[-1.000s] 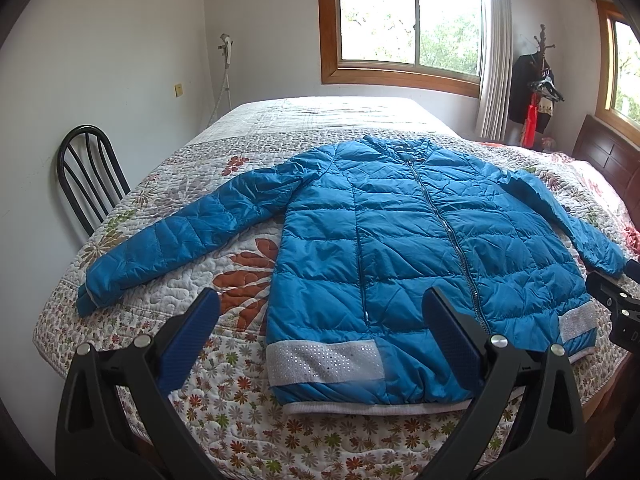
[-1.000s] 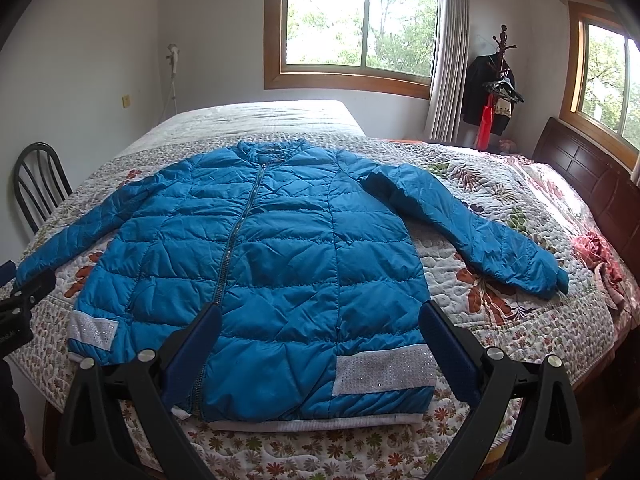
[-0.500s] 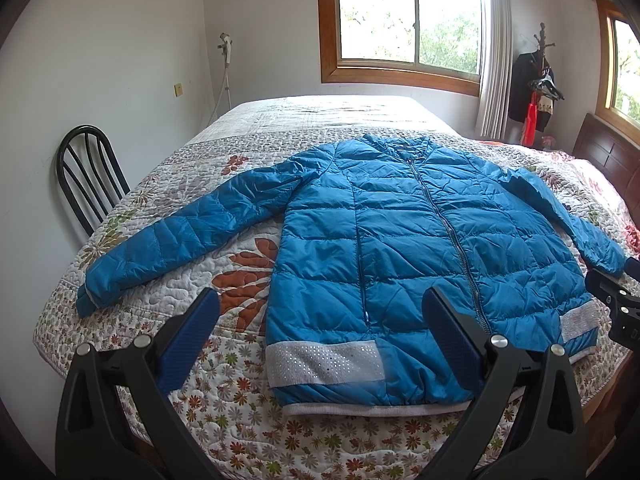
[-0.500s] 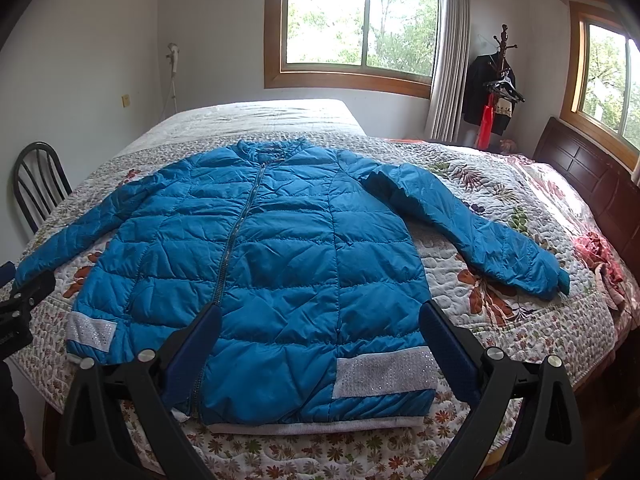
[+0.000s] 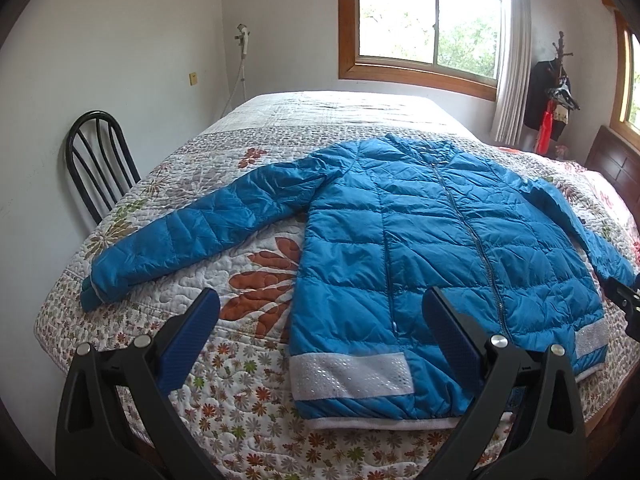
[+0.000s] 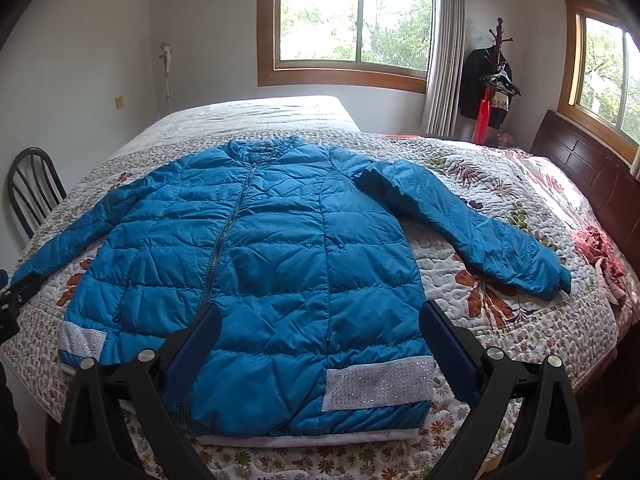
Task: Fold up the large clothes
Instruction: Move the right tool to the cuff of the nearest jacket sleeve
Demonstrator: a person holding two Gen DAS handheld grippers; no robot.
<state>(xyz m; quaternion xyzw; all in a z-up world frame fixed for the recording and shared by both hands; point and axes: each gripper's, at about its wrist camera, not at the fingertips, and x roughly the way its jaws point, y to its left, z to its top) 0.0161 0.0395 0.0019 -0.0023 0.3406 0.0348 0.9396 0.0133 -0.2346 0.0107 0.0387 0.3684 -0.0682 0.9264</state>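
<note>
A blue quilted puffer jacket lies flat and zipped, front up, on the bed, both sleeves spread out; it also shows in the right wrist view. Its hem with silver bands faces me. My left gripper is open and empty, hovering above the hem's left part. My right gripper is open and empty, above the hem's right part. The left sleeve cuff lies near the bed's left edge, the right cuff to the right.
The floral quilt covers the bed. A black chair stands at the left side. A dark wooden headboard and pink cloth are at the right. A coat rack stands by the window.
Both grippers have drifted slightly; the view has shifted a little. The jacket has not moved and both grippers stay open.
</note>
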